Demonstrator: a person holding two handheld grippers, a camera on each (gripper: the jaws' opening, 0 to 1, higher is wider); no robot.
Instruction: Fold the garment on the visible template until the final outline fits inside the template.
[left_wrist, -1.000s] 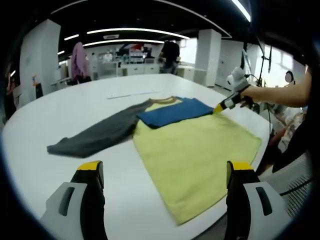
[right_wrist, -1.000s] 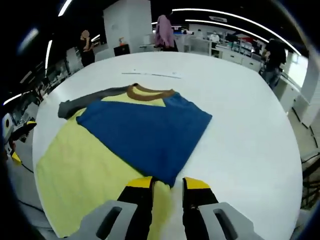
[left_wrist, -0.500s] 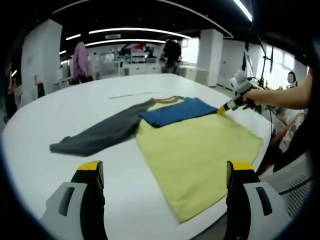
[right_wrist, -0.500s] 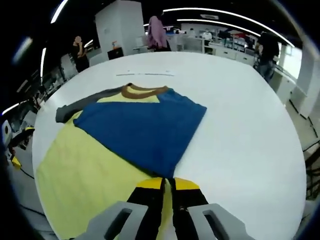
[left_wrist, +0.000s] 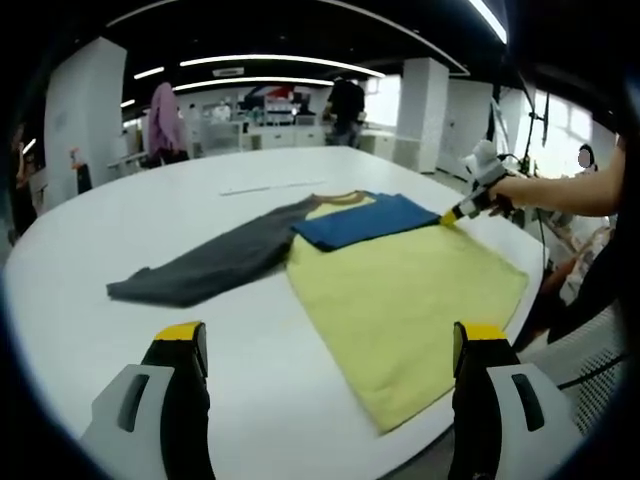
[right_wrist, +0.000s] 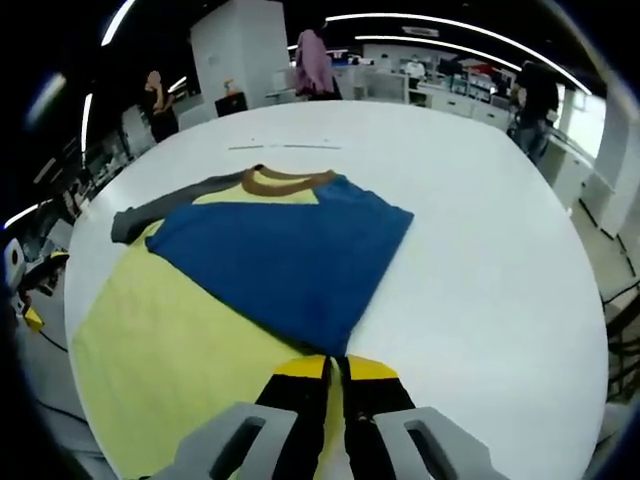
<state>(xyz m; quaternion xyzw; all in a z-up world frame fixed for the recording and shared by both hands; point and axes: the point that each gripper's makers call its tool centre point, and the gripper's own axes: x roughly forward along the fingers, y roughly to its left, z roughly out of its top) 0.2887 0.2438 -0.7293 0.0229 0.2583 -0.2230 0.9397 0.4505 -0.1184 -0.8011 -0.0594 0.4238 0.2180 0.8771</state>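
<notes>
Now the right gripper (right_wrist: 331, 362), open 1 s ago, is closed on the blue sleeve (right_wrist: 285, 262) tip over the yellow shirt (right_wrist: 170, 345), so the fold seems finishing, while the left gripper (left_wrist: 330, 345) hangs wide open, holding nothing.

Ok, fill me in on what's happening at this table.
A person is folding a shirt on a white table with two handheld grippers. The right gripper has its jaws shut on the tip of the blue sleeve, folded over the yellow body. The left gripper hangs open; the grey sleeve lies spread.
</notes>
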